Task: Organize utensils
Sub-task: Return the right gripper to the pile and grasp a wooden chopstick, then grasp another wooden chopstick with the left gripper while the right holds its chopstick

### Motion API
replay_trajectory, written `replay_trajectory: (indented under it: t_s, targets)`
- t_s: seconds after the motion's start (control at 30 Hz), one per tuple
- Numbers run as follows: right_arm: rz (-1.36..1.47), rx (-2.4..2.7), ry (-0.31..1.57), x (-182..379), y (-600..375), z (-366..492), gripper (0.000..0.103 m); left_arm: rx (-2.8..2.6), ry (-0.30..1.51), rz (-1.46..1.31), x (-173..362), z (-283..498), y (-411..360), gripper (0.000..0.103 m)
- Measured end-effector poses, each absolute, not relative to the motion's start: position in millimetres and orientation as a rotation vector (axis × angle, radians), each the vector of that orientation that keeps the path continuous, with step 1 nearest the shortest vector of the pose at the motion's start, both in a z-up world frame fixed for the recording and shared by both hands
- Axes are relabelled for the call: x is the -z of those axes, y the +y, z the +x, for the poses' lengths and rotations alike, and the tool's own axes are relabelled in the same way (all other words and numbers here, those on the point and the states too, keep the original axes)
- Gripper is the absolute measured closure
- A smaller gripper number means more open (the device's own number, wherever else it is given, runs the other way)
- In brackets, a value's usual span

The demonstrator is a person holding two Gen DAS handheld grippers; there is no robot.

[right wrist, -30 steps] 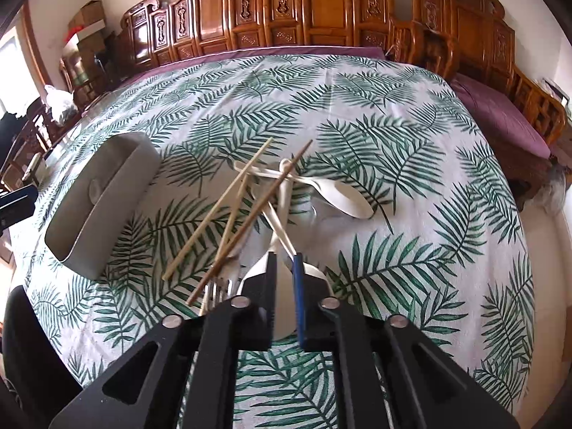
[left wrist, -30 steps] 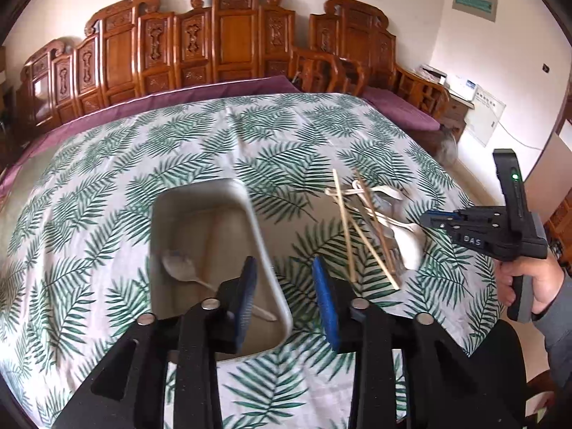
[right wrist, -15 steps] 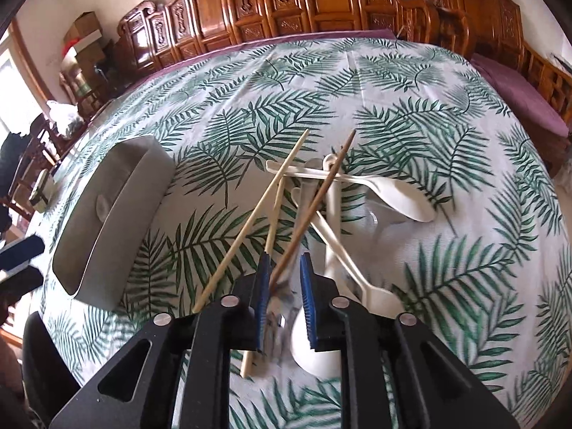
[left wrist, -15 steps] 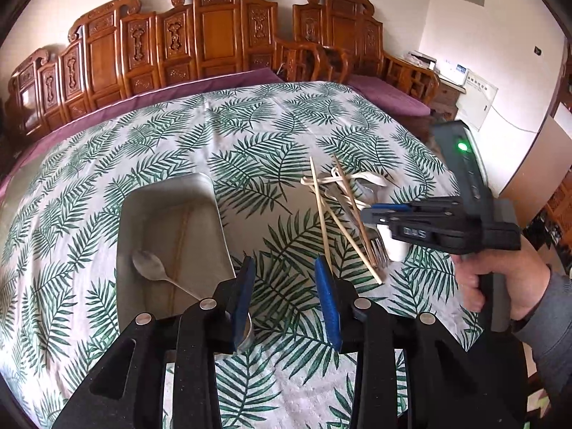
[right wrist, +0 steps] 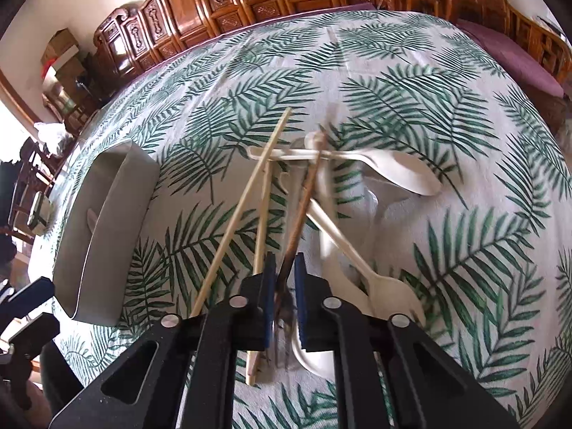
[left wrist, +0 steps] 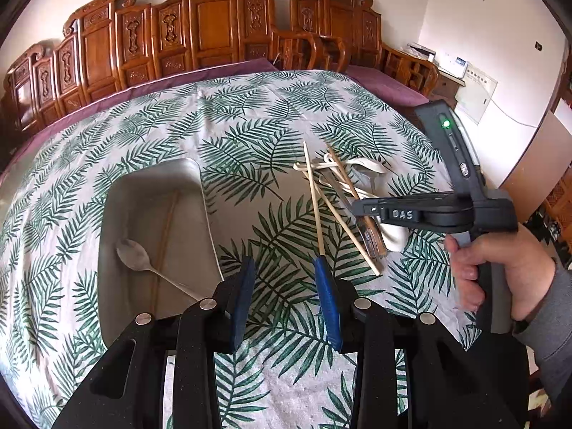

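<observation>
Gripping a dark brown chopstick (right wrist: 304,200) near its near end, right gripper (right wrist: 285,268) has just narrowed its jaws onto it; the blue pads sit either side of the stick. Stick's long axis runs away from the gripper, far tip resting on the white plastic spoons (right wrist: 393,171) in the utensil pile on the leaf-print cloth (right wrist: 464,114). Pale chopsticks (right wrist: 239,214) lie just left, fanned. Left gripper (left wrist: 284,279) partly open, nothing between pads, above the cloth beside the grey tray (left wrist: 161,193). Left view only: metal spoon (left wrist: 134,255) in the tray, "DAS" on the right gripper's body, green LED lit. Right view shows only the tray's outer wall.
</observation>
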State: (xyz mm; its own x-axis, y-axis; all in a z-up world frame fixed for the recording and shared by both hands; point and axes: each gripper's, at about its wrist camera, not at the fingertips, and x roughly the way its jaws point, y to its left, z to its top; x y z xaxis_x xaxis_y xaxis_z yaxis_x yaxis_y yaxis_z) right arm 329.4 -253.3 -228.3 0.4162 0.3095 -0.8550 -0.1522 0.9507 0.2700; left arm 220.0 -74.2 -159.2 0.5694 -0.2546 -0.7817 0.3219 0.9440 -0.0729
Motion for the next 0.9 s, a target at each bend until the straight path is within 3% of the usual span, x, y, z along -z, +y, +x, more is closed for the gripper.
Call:
replay_trajectory:
  t_s: [0.5,0.9]
  targets:
    - [0.102,-0.319,1.011,180,-288,271,0.097,0.345,0.940,0.092,179,240,-109,0.070]
    - [0.072,-0.313,0.988,181,-304,266,0.097,0.321,1.001,0.119,207,273,-136,0.070]
